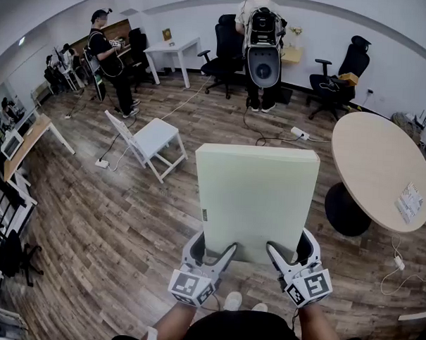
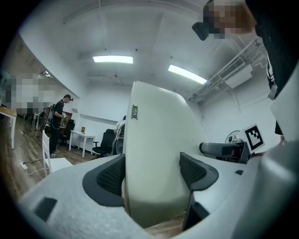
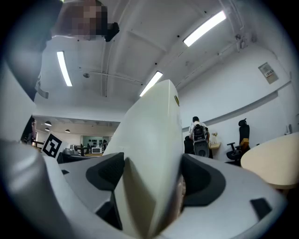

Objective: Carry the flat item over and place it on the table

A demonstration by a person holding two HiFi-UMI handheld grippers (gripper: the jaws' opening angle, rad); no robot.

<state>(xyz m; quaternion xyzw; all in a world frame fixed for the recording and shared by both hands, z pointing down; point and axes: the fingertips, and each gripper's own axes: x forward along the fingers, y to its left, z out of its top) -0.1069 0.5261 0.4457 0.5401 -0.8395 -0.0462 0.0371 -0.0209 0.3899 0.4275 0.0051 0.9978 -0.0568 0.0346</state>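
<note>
The flat item is a pale green rectangular panel (image 1: 255, 199), held out in front of me above the wooden floor, with both grippers on its near edge. My left gripper (image 1: 211, 252) clamps the near left corner; in the left gripper view the panel (image 2: 156, 126) fills the gap between both dark pads (image 2: 110, 176). My right gripper (image 1: 292, 248) clamps the near right corner, and in the right gripper view the panel (image 3: 154, 126) is pressed between its pads (image 3: 198, 176). The round beige table (image 1: 379, 166) stands to the right of the panel.
A small packet (image 1: 409, 202) lies on the round table's near right side. A white low table (image 1: 156, 137) stands to the left ahead. A person with a backpack (image 1: 263, 48) and office chairs (image 1: 337, 79) are at the far wall. A power strip (image 1: 300, 133) and cables lie on the floor.
</note>
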